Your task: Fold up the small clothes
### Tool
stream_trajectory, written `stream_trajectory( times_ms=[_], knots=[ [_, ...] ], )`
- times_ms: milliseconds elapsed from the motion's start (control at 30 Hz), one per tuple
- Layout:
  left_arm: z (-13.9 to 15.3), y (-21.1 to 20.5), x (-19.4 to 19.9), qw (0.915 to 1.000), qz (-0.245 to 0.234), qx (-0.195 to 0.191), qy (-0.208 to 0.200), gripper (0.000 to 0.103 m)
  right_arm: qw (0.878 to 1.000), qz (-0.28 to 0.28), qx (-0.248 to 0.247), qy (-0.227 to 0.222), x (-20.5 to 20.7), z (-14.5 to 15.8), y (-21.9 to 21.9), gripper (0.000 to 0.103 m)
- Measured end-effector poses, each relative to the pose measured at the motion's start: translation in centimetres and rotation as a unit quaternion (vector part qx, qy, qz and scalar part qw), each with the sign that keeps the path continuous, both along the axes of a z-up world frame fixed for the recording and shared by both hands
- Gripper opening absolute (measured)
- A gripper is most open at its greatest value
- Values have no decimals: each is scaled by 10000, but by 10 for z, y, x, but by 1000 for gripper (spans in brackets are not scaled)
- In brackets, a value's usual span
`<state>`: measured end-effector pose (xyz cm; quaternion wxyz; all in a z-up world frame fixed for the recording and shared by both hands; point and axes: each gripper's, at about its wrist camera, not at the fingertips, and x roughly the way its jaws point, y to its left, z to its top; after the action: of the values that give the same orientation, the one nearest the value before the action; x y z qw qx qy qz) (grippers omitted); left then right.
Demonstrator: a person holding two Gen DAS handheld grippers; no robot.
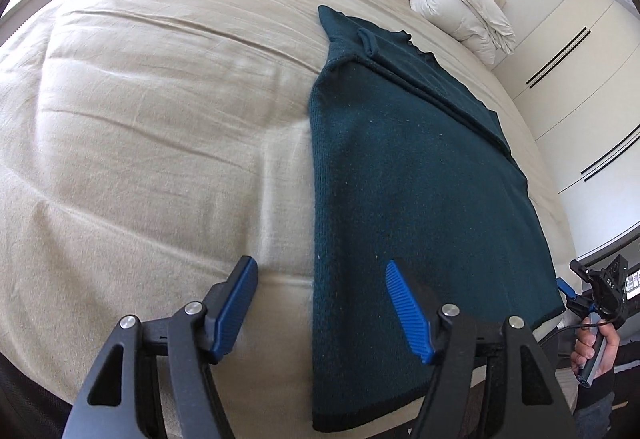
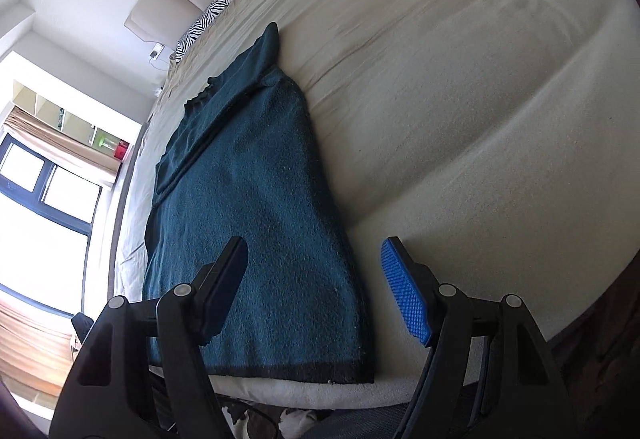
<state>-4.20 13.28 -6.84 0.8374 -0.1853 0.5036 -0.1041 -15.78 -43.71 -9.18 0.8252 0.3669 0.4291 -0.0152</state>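
Sweater [image 1: 408,199] lay on the bed [image 1: 140,119], sides already folded into a long strip; I judged the crosswise fold remained. I held the left gripper [image 1: 320,307] and right gripper [image 2: 316,291] above its hem, fingers spread, pinching nothing.

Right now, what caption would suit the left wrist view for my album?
Open left gripper above a folded teal sweater on a beige bed.
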Motion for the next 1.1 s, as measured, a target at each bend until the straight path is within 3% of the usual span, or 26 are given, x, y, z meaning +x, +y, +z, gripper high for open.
stream_trajectory(
  times_ms=[200, 467, 600, 667, 767, 833, 967, 1100],
  knots=[
    [-2, -15, -12, 9990, -339, 140, 245, 60, 9991, 306, -165, 258, -15, 0, 14, 69],
    [-6, -27, -22, 9962, -632, 303, 514, 59, 9976, 485, -256, 420, -25, 4, 18, 65],
    [-8, -27, -25, 9960, -582, 361, 577, 48, 9959, 628, -345, 562, -25, 1, 23, 46],
    [-8, -26, -25, 9955, -589, 383, 636, 35, 9959, 606, -310, 599, -24, -2, 22, 34],
    [-9, -25, -24, 9946, -620, 379, 745, 19, 9960, 567, -264, 645, -25, -7, 20, 28],
    [-11, -24, -26, 9942, -624, 310, 813, 10, 9955, 571, -299, 692, -24, -8, 22, 13],
    [-7, -23, -28, 9946, -627, 242, 789, 7, 9956, 560, -354, 663, -22, -3, 25, 7],
    [2, -13, -28, 9956, -535, -121, 761, 7, 9969, 562, -292, 467, -25, 12, 28, 7]
  ],
)
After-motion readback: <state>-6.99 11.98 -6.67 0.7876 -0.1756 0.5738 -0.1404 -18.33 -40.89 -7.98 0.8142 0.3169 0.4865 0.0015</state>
